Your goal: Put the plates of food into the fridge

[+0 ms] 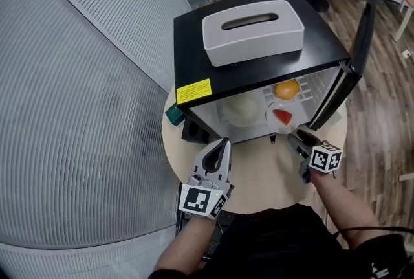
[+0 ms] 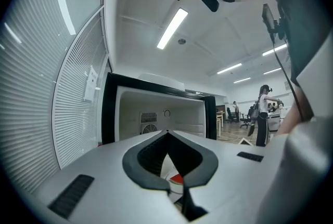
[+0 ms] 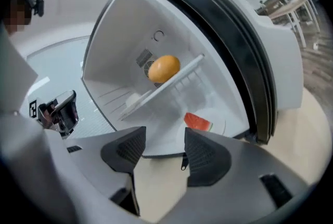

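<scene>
Plates number two, both round, smooth and white, and both lie on the floor of the fridge (image 1: 194,57), a boxy black cabinet with a pale interior. The left plate (image 1: 240,109) carries a pale mound. The right plate (image 1: 270,120) carries one red wedge of watermelon (image 1: 283,116). Above them, one round orange (image 1: 286,89) sits on a single white wire shelf (image 3: 179,76). One grey rounded box (image 1: 253,32) with a slot rests on the glossy fridge top. The door (image 1: 356,44) stands open at the right.

The right gripper (image 1: 294,138) hovers over the round beige table (image 1: 259,174), jaws about half apart and empty, with the watermelon plate just beyond its tips. The left gripper (image 1: 224,142) has its ridged jaw tips together on nothing, in front of the left plate and apart from it.
</scene>
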Tool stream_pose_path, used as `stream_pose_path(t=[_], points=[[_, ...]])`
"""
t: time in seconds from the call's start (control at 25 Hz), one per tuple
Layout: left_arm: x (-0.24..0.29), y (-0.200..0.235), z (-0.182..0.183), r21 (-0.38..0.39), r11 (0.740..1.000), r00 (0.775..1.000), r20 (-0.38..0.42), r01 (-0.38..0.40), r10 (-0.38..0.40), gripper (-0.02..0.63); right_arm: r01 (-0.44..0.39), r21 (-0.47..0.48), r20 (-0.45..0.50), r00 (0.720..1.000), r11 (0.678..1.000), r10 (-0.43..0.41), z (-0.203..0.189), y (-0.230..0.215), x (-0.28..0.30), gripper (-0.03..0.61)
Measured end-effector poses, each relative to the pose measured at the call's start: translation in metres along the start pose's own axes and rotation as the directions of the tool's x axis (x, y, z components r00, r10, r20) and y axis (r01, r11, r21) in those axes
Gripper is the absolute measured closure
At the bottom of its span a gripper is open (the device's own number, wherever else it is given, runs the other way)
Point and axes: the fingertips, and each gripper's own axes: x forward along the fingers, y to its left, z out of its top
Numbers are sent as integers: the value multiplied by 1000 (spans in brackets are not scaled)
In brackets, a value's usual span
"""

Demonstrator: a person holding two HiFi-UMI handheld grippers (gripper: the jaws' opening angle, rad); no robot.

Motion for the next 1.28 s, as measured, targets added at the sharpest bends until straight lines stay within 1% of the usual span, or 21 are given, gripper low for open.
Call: stream_pose_path(t=[0.08, 0.2, 0.32, 0.4, 0.56, 0.68, 0.76, 0.84, 1.0, 1.16, 1.28], points=[[-6, -2, 0, -2, 1000, 1000, 4, 1, -1, 611, 4, -83, 28, 1000, 997, -2, 12, 12, -9, 336], [-15, -3, 1, -5, 1000, 1000, 6, 1, -1, 611, 21, -200, 55, 998, 979, -10, 27, 29, -23, 336], [-24, -3, 2, -7, 1000, 1000, 10, 1, -1, 611, 34, -315, 67, 998, 948, -14, 37, 48, -36, 343], [-30, -2, 1, -12, 1000, 1000, 9, -2, 2, 611, 47, -377, 91, 996, 925, -14, 45, 60, -46, 360], [-42, 1, -2, -15, 1000, 1000, 2, -6, 6, 611, 78, -455, 151, 989, 887, -10, 58, 82, -65, 400], [-51, 2, -1, -13, 1000, 1000, 0, -7, 7, 611, 104, -480, 195, 981, 871, -9, 65, 97, -79, 431], [-59, 5, -5, -11, 1000, 1000, -3, -8, 8, 611, 122, -480, 221, 975, 869, -15, 68, 104, -89, 473], [-67, 9, -9, -10, 1000, 1000, -13, -20, 20, 611, 135, -474, 237, 971, 870, -22, 68, 107, -97, 501], [-80, 15, -17, -5, 999, 999, -37, -33, 32, 611, 162, -468, 262, 964, 868, -39, 67, 112, -109, 531], [-88, 15, -25, -5, 999, 998, -51, -32, 32, 611, 179, -480, 270, 961, 859, -49, 61, 113, -113, 569], [-92, 18, -26, 1, 999, 998, -52, -32, 32, 611, 196, -486, 269, 961, 852, -68, 54, 109, -113, 571]])
